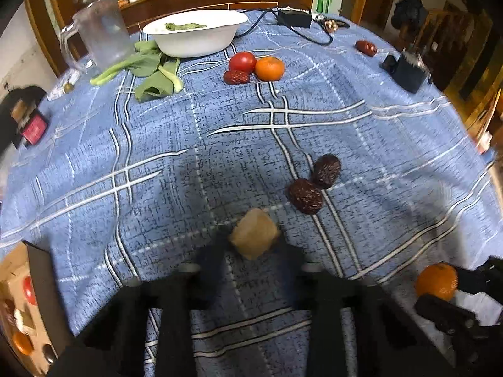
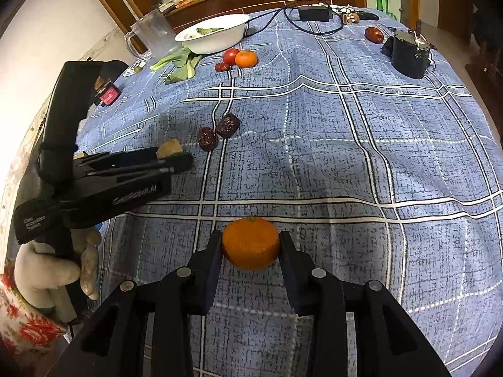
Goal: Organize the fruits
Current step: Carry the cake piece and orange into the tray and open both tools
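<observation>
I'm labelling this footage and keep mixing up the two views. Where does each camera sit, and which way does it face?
Left wrist: sits on the left tool, looking down across the blue checked tablecloth; its fingers hold a tan chunk.
Right wrist: sits on the right tool, facing likewise; its fingers clamp a mandarin; a gloved hand shows.
Shared: each sees the other tool, two dark dried dates, white bowl.

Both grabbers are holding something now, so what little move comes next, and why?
Probably lift both. The left gripper is shut on the tan chunk and the right gripper on the orange, both low over the tablecloth; the cardboard box already holds fruit.
</observation>
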